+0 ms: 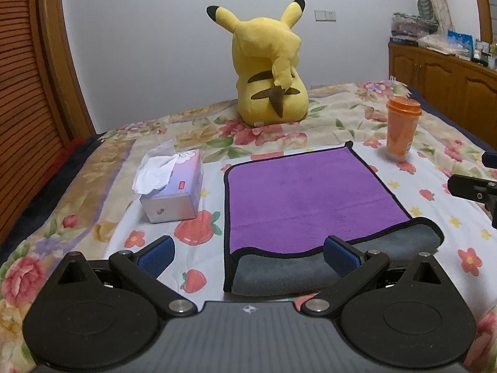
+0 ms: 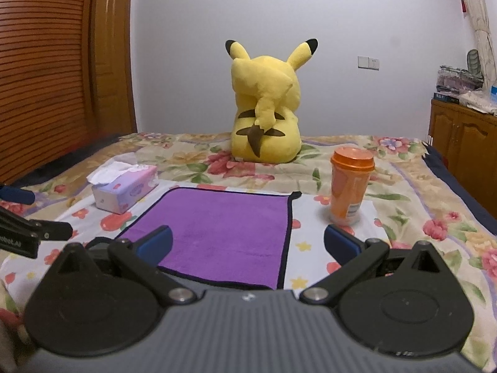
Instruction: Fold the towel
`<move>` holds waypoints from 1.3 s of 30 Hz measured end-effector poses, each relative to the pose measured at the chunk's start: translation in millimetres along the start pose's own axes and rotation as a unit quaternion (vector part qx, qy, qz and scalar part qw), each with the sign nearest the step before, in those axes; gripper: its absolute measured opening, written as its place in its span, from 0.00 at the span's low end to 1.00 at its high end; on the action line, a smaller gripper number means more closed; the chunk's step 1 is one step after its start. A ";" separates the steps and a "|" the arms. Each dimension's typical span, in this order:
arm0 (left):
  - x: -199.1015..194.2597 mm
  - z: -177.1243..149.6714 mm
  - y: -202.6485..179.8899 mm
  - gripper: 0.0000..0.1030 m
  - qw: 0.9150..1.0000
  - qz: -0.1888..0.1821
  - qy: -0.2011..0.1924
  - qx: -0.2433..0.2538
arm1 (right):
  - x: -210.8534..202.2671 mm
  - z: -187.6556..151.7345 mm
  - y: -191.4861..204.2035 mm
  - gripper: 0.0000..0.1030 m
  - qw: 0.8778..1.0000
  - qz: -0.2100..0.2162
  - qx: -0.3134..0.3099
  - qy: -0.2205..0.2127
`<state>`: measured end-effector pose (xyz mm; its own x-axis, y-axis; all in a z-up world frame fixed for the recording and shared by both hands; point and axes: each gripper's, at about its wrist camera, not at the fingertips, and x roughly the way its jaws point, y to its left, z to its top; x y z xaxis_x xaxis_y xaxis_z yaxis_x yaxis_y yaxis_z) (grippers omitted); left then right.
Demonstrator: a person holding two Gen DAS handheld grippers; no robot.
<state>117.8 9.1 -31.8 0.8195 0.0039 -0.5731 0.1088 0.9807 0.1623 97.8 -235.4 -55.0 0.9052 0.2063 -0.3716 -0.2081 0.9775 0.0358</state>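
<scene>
A purple towel (image 1: 307, 195) with black edging and a grey underside lies folded on the floral bedspread; the grey lower layer sticks out along its near edge. My left gripper (image 1: 248, 256) is open and empty, just before that near edge. The towel also shows in the right wrist view (image 2: 223, 230). My right gripper (image 2: 247, 244) is open and empty, above the towel's near right part. The right gripper's fingers (image 1: 469, 186) show at the right edge of the left wrist view, and the left gripper's fingers (image 2: 46, 231) at the left edge of the right wrist view.
A tissue box (image 1: 174, 186) stands left of the towel. An orange lidded cup (image 1: 400, 129) stands upright at its far right corner. A yellow Pikachu plush (image 1: 270, 71) sits behind. A wooden cabinet (image 1: 444, 77) is at the right, a slatted wooden door (image 1: 25, 93) at the left.
</scene>
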 end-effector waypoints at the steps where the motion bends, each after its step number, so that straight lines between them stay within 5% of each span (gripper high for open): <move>1: 4.0 0.6 0.9 1.00 1.000 0.000 0.001 0.001 | 3.3 -0.2 -1.8 1.00 1.000 0.000 0.001 0.002; 18: 66.4 2.8 19.2 0.98 0.999 -0.023 0.049 -0.004 | 36.4 -2.8 -12.9 1.00 0.999 0.005 0.012 0.041; 39: 118.1 -15.9 40.6 0.75 0.988 -0.071 0.129 -0.047 | 79.6 -26.5 -19.4 1.00 0.990 0.025 0.016 0.141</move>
<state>210.1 52.4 -105.6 0.6279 -0.0969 -0.7722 0.1496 0.9887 -0.0024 164.1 -239.2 -109.9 0.7539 0.2372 -0.6126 -0.2338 0.9684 0.0871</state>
